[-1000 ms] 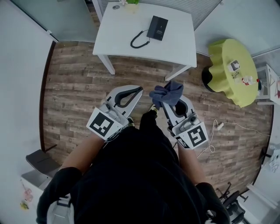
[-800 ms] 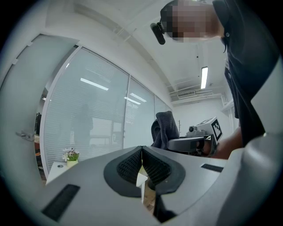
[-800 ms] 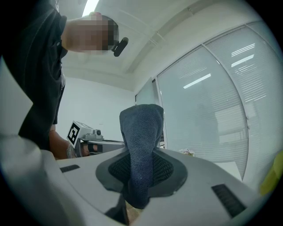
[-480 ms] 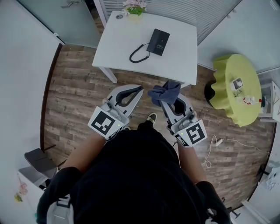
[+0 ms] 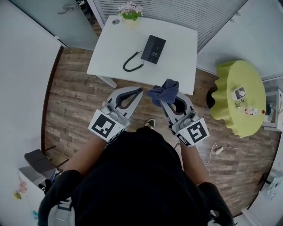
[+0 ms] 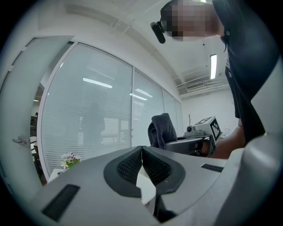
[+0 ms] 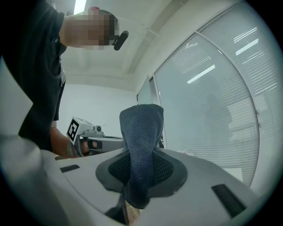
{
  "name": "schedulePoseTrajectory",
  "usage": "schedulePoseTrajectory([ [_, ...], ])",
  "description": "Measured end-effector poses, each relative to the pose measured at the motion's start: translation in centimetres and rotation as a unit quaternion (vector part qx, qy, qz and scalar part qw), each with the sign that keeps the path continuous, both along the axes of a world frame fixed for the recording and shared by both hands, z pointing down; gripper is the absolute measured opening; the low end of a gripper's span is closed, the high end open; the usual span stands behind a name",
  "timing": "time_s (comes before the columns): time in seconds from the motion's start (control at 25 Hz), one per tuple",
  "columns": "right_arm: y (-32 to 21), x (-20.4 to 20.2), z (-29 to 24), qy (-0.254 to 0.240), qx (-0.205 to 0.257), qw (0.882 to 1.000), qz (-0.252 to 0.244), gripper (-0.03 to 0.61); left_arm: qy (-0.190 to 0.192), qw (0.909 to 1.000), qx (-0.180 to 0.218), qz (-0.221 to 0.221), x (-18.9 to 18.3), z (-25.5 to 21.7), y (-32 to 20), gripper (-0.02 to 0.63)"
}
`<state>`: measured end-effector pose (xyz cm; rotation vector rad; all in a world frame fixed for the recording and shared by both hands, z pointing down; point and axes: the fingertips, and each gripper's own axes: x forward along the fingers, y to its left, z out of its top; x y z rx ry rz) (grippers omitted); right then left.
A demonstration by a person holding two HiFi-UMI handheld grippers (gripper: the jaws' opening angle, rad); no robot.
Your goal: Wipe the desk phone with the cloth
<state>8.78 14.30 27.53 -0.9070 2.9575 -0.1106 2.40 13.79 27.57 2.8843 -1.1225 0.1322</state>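
Note:
A black desk phone (image 5: 153, 49) with a coiled cord (image 5: 131, 61) lies on a white table (image 5: 115, 48) ahead of me. My right gripper (image 5: 164, 98) is shut on a dark blue cloth (image 5: 164, 91), held just short of the table's near edge. In the right gripper view the cloth (image 7: 140, 150) stands up between the jaws. My left gripper (image 5: 138, 92) is beside it, jaws together and empty. The left gripper view shows its tips (image 6: 141, 148) meeting, with the cloth (image 6: 162, 130) and right gripper behind them.
A pot of pink flowers (image 5: 129, 10) stands at the table's far edge. A round table with a yellow-green cover (image 5: 241, 95) is at the right, small items on it. Glass partitions with blinds (image 5: 194, 11) run behind. A cable (image 5: 221, 149) trails on the wooden floor.
The table and phone have come nearer and lower in the head view as the person steps forward. Both grippers keep their pose, the cloth still held in the right one.

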Motion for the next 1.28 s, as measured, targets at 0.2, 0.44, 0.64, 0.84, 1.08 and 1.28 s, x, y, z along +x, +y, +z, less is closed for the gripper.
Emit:
schedulePoseTrajectory([
  [0.2,-2.3,1.7,0.6,-0.002,-0.007,1.0,-0.01,0.087,0.0,0.9999,-0.006,-0.009,1.7,0.4,-1.7,0.011],
  [0.44,-5.0,2.7,1.2,0.007,-0.016,1.0,-0.009,0.087,-0.003,0.9997,-0.02,-0.011,2.4,1.1,-4.0,0.011],
  [0.64,-8.8,2.1,2.3,0.013,-0.025,1.0,0.004,0.087,-0.005,0.9998,-0.021,0.004,1.8,1.9,-7.5,0.011],
  [0.84,-10.6,1.5,2.6,0.028,-0.024,0.999,0.018,0.087,0.0,0.9996,-0.02,0.018,1.1,2.4,-9.9,0.011],
  [1.08,-16.1,0.1,3.6,0.046,-0.037,0.997,0.046,0.087,0.007,0.9989,-0.024,0.041,-0.6,3.0,-16.2,0.011],
  [1.28,-20.0,-1.5,4.9,0.063,-0.05,0.994,0.068,0.087,0.009,0.9978,-0.035,0.056,-2.2,3.8,-20.7,0.011],
])
